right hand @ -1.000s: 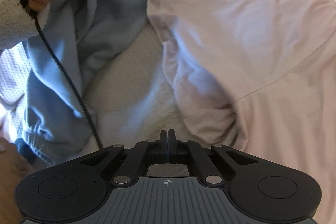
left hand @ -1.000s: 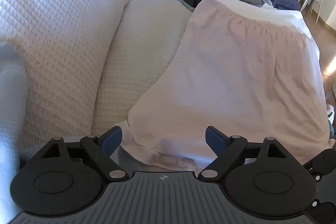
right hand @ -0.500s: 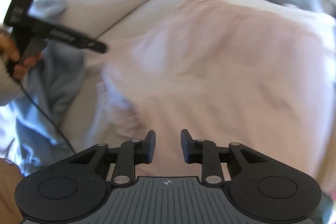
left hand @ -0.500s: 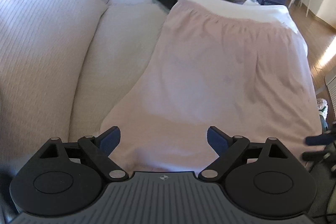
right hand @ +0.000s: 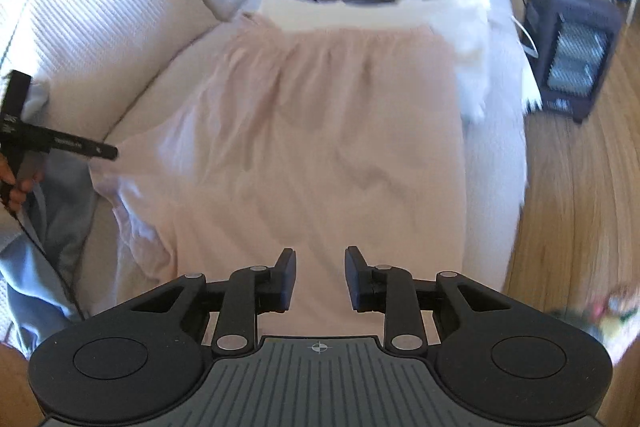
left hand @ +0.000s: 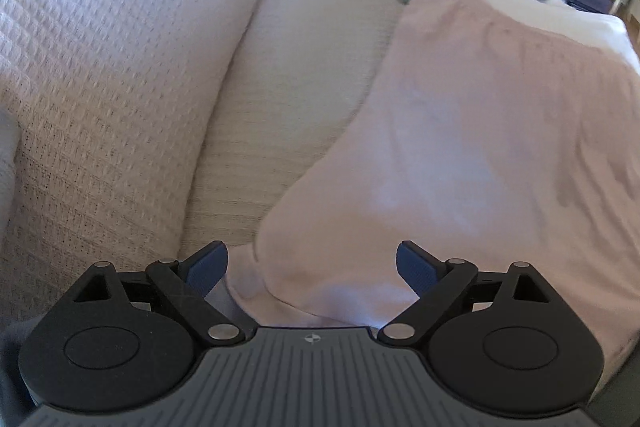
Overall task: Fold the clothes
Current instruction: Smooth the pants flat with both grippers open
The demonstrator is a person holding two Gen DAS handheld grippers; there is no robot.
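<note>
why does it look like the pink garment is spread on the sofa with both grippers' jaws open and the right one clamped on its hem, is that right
Not quite: the right gripper is not clamped on anything. In the right wrist view its jaws stand apart above the pink garment, holding no cloth. The rest holds: the garment lies spread on the sofa, and the left gripper is open too.

Pink garment (right hand: 320,147) lies spread flat on the sofa seat (left hand: 304,99) in front of me, pale pink thin fabric with a white band (right hand: 340,15) at its far end, gathered just below that band. Mostly smooth with shallow wrinkles. Near left corner (right hand: 132,223) is bunched and rumpled against the seat.
</note>
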